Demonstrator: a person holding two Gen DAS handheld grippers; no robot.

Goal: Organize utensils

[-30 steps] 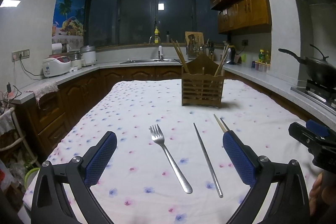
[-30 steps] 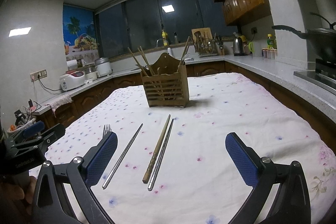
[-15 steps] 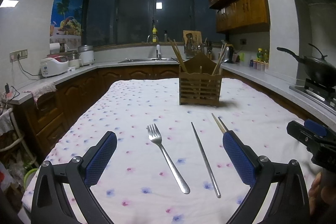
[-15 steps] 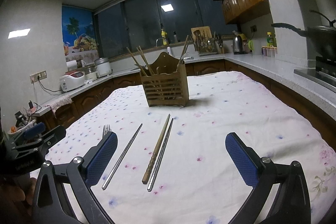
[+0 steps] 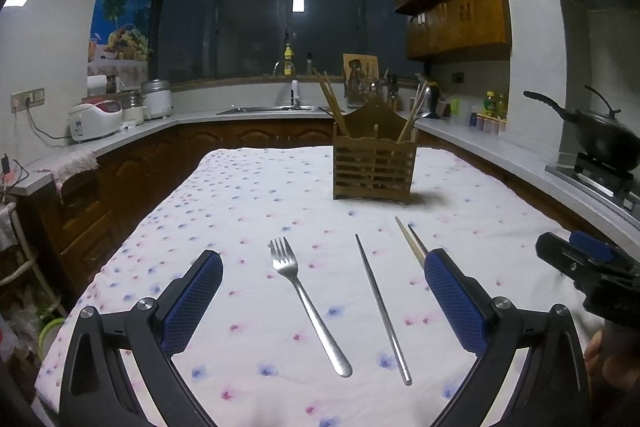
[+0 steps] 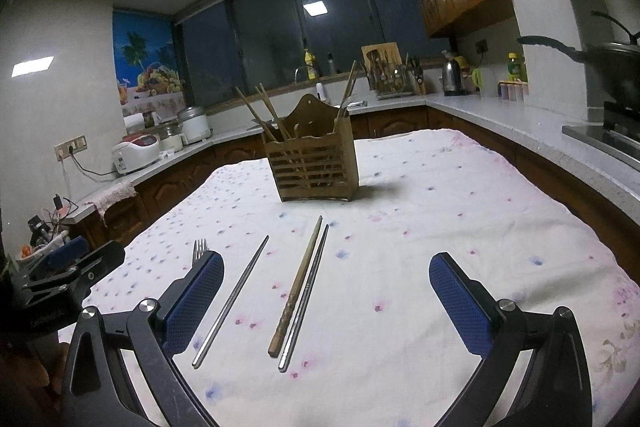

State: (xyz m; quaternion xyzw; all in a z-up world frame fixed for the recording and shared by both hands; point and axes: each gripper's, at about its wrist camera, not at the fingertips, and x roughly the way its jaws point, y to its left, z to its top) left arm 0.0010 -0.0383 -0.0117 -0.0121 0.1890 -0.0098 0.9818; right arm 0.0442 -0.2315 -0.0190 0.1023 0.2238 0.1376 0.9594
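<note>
Approach step: both hand-held grippers, left (image 5: 322, 301) and right (image 6: 326, 301), wide, empty. Lower your left over the steel fork (image 5: 308, 301) straight ahead; slatted wooden holder (image 5: 374, 169) lies beyond.

No legible text anywhere

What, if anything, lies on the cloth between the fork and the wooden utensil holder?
Nothing visible does. Only bare floral tablecloth separates the fork from the wooden holder; the metal chopstick lies off to its right.
</note>
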